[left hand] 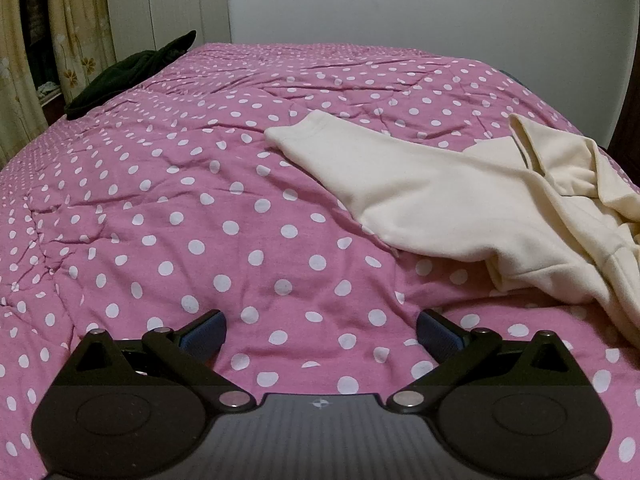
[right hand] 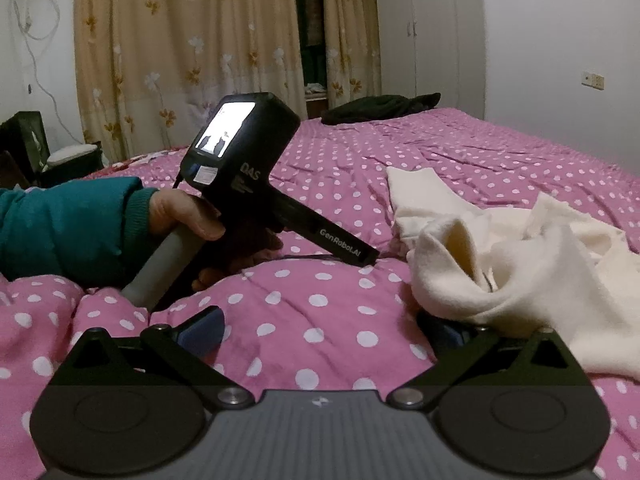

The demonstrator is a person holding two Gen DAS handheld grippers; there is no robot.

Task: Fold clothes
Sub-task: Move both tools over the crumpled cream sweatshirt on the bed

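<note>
A cream garment [left hand: 460, 208] lies crumpled on the right of the pink dotted bedspread [left hand: 200, 208], one sleeve [left hand: 312, 136] stretched toward the middle. My left gripper [left hand: 320, 332] hovers open over bare bedspread, left of and short of the garment, with nothing between its blue pads. In the right wrist view the cream garment [right hand: 500, 276] bunches up at the right. Its near edge drapes over the right finger of my right gripper [right hand: 324, 332], which stands open with only bedspread in the gap. A hand [right hand: 188, 216] in a teal sleeve holds the left gripper's black housing [right hand: 240, 156].
A dark green garment [left hand: 128, 76] lies heaped at the bed's far left corner, seen too in the right wrist view [right hand: 380, 108]. Floral curtains [right hand: 180, 48] and a white wardrobe [right hand: 432, 28] stand beyond the bed. A white wall [left hand: 440, 8] borders the far side.
</note>
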